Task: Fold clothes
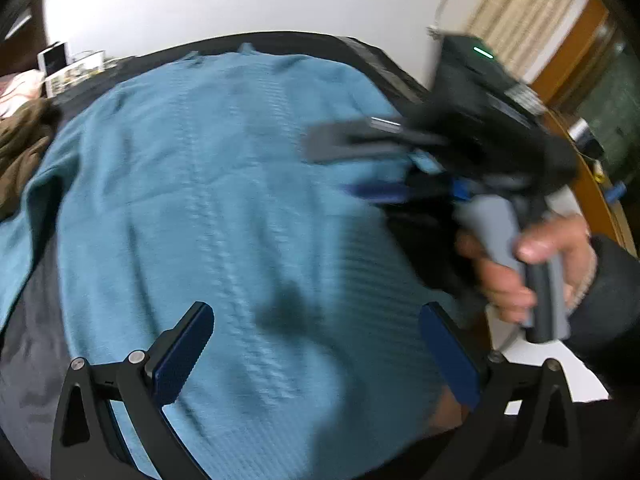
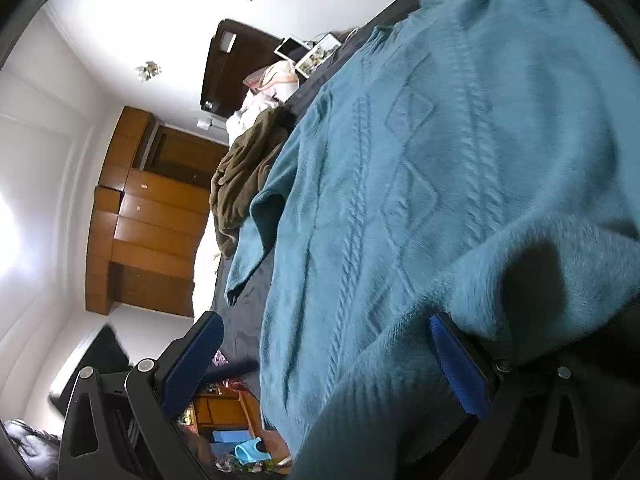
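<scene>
A teal cable-knit sweater (image 1: 208, 184) lies spread flat on a dark surface (image 1: 32, 320). My left gripper (image 1: 316, 352) is open, hovering over the sweater's near hem with nothing between its blue pads. My right gripper (image 1: 352, 168) shows blurred in the left wrist view at the sweater's right edge, its jaws apart around a fold of the fabric. In the right wrist view the sweater (image 2: 420, 184) fills the frame; my right gripper (image 2: 328, 364) is open, with the sleeve draped over its right finger (image 2: 460, 364).
A brown garment (image 1: 20, 148) lies bunched at the sweater's left, also in the right wrist view (image 2: 248, 172). Pink and white laundry (image 2: 268, 88) and a white box (image 1: 52, 60) sit beyond it. A wooden wardrobe (image 2: 148, 216) stands against the wall.
</scene>
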Demonstrator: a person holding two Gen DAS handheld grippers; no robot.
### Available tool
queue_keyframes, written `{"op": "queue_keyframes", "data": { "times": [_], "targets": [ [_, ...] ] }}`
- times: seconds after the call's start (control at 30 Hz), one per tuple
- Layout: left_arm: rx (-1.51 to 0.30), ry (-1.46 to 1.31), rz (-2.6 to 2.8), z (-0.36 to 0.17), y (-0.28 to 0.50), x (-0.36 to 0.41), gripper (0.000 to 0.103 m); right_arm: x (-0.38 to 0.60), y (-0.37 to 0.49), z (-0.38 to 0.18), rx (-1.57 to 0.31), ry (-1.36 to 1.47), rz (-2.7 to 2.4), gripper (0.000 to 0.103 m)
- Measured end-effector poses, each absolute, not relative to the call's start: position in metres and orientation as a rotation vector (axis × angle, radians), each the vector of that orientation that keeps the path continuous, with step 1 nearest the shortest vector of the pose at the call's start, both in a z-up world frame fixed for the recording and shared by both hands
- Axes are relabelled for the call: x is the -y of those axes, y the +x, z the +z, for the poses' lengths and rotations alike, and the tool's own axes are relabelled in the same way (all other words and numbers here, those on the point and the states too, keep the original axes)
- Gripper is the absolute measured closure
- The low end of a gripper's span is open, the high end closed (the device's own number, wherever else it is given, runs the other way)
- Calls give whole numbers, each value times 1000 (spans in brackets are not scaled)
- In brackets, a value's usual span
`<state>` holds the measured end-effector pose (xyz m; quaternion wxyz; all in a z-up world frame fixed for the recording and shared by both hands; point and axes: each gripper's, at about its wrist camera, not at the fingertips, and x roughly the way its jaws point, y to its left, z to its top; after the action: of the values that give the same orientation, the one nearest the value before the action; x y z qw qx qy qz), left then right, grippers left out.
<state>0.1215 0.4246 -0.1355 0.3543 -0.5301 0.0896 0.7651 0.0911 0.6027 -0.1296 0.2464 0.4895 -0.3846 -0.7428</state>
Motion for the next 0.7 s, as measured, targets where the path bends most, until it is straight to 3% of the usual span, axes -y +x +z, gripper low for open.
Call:
{"op": "queue_keyframes", "data": {
  "times": [0.33, 0.6, 0.7],
  "targets": [
    [-380, -1457, 2071, -171, 101, -427, 0, -609, 95, -114, 1039, 1288, -2050, 0],
    [-266, -1534, 2095, -181, 76, -402, 0, -642, 155, -115, 1063, 1381, -2180, 0],
    [-241, -1533, 2073, -180, 75, -399, 0, -643, 163, -132, 1104, 1469, -2189, 8]
  ]
}}
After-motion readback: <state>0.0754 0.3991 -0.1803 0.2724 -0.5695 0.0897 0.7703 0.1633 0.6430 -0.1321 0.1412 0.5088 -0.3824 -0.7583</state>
